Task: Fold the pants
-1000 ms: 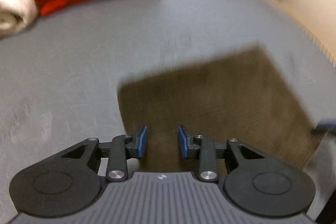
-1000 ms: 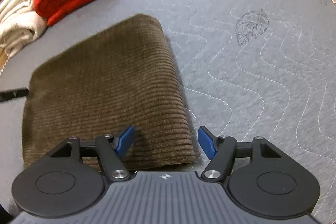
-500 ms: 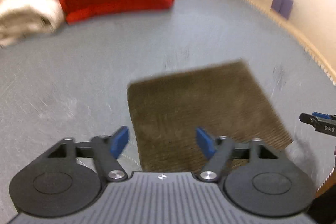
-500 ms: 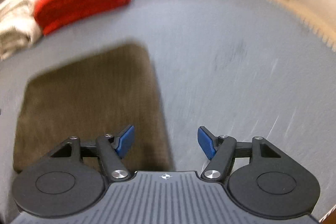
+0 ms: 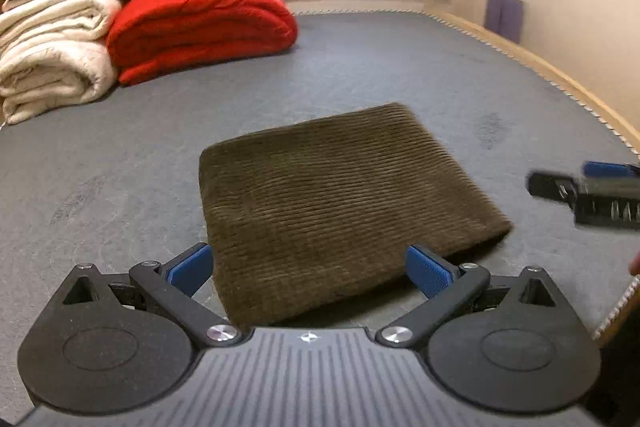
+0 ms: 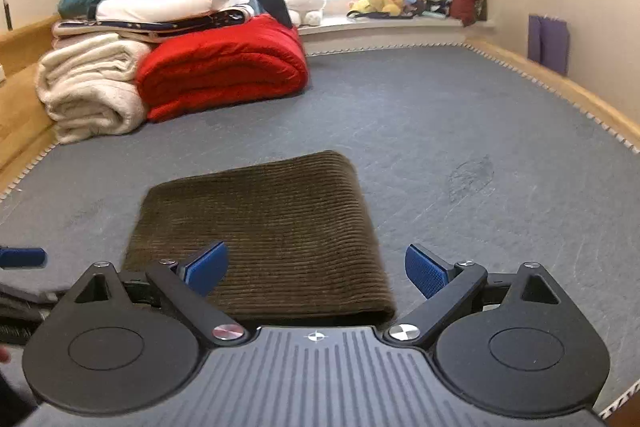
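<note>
The brown corduroy pants lie on the grey mattress as a compact folded rectangle, flat and square-cornered; the fold looks finished, so what remains is, at most, a tidy or a lift; both tools hang released over the near edge, holding nothing. The left gripper has its blue pads spread wide, with the bundle's near-left corner lying between them and running away to the far right; the right gripper is equally splayed, its left pad over the cloth and its right pad over bare mattress, so the bundle's right edge passes between the fingers. The ribs run across, left to right; neither hand seems clearly nearer; the red quilt and cream blankets sit well apart, far left.
</note>
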Available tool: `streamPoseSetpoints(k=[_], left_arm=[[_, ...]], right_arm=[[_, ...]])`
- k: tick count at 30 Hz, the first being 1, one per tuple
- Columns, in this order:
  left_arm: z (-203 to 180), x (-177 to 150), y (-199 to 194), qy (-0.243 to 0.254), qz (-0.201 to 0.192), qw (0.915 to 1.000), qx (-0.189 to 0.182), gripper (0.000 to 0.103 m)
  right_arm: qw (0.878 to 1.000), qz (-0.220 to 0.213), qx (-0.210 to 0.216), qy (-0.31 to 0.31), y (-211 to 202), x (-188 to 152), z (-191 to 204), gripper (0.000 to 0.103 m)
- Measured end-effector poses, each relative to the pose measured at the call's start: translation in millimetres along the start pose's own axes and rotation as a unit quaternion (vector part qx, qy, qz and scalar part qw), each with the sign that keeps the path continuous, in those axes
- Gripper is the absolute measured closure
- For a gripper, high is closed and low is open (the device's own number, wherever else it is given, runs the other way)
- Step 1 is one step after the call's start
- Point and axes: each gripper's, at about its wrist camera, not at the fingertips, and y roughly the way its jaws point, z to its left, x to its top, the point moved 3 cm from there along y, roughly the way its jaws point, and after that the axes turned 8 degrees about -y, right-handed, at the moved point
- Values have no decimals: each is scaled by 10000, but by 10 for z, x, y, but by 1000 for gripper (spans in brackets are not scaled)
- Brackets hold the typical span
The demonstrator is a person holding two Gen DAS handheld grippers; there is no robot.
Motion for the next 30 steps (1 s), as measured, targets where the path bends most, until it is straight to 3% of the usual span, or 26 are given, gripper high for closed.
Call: streamPoseSetpoints(k=[3, 6, 11, 30], left_arm=[[110, -18, 216, -363, 464, 9980, 225, 0], [226, -10, 326, -860, 789, 9930, 154, 0], [204, -36, 398, -797, 760, 9935, 279, 0], [154, -115, 459, -820, 859, 9927, 207, 0]], right_arm=[[9987, 319, -265, -284, 193, -73, -41, 7], [9975, 676, -208, 91, 307, -148, -123, 7], [9952, 849, -182, 451, 380, -151, -181, 7], [9934, 1087, -61, 359, 465, -136, -179, 7]])
